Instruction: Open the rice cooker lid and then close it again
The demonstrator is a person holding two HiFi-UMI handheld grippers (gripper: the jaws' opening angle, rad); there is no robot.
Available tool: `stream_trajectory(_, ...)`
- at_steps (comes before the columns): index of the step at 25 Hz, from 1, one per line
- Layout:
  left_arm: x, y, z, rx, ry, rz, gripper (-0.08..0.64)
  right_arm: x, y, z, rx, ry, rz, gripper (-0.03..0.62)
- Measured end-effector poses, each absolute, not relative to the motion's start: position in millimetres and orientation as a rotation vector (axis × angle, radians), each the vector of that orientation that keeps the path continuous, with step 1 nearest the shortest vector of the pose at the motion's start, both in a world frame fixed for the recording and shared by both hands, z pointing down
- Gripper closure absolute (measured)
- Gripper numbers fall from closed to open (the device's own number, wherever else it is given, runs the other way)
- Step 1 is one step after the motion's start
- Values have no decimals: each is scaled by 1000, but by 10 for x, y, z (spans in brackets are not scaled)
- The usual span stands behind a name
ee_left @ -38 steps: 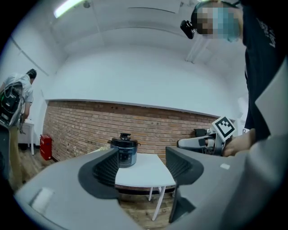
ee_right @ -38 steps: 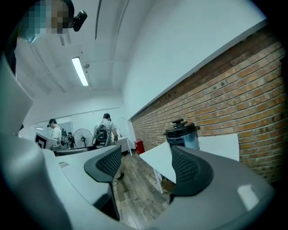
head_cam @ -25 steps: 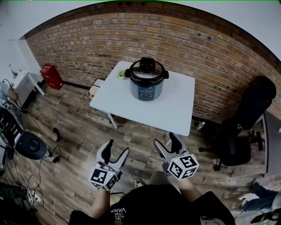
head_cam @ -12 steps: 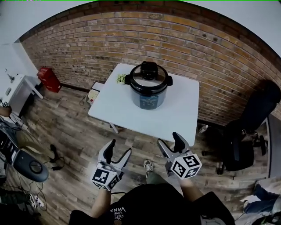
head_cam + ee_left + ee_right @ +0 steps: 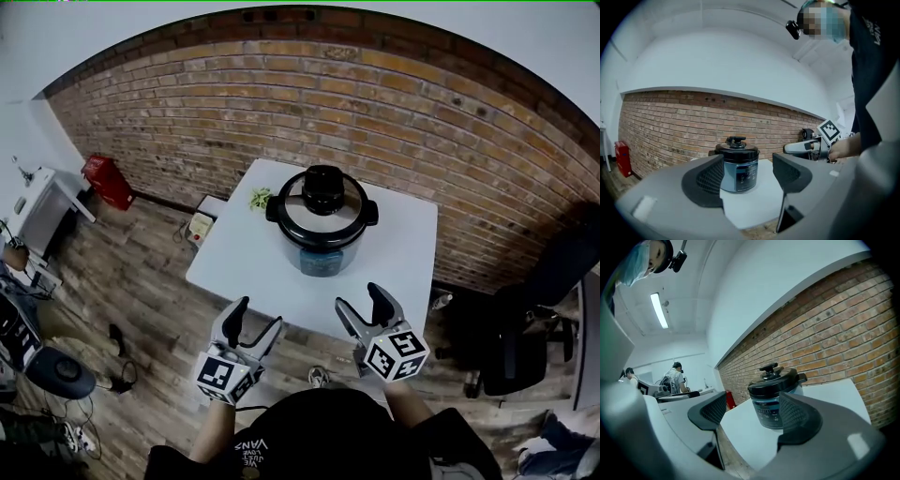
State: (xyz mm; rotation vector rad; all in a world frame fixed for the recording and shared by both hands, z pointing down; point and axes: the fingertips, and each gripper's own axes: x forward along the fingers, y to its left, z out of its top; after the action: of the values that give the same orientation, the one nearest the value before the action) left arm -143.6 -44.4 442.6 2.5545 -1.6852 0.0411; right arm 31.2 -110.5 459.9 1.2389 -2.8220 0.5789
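Clearly beyond the fingers of the left gripper (image 5: 255, 317) and right gripper (image 5: 360, 300), both spread wide and empty, the rice cooker (image 5: 319, 251) sits shut. Its lid (image 5: 349, 218) looks stiff and weighty; the top knob (image 5: 323, 190) suits gripping.

Left gripper view: one flank of the round blue rice cooker with black lid (image 5: 740, 172) hidden behind a jaw of the left gripper (image 5: 747, 175); panel print too small to read; head view: small green object (image 5: 260, 198) on the white square table (image 5: 398, 253) unidentifiable; black office chair (image 5: 534, 319) cut by the right edge.
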Motion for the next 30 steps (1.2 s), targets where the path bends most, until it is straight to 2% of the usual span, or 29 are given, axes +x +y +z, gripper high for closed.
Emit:
stream_trajectory(15,-1383,-1738,4397,2704,-1487,101,259,309,-1787,4781,1342,-2712,643,250)
stream_trajectory(30,-1339,-2611,4249,3057,-801,278,259,4,-1921,4843,1897,-2458,705,251)
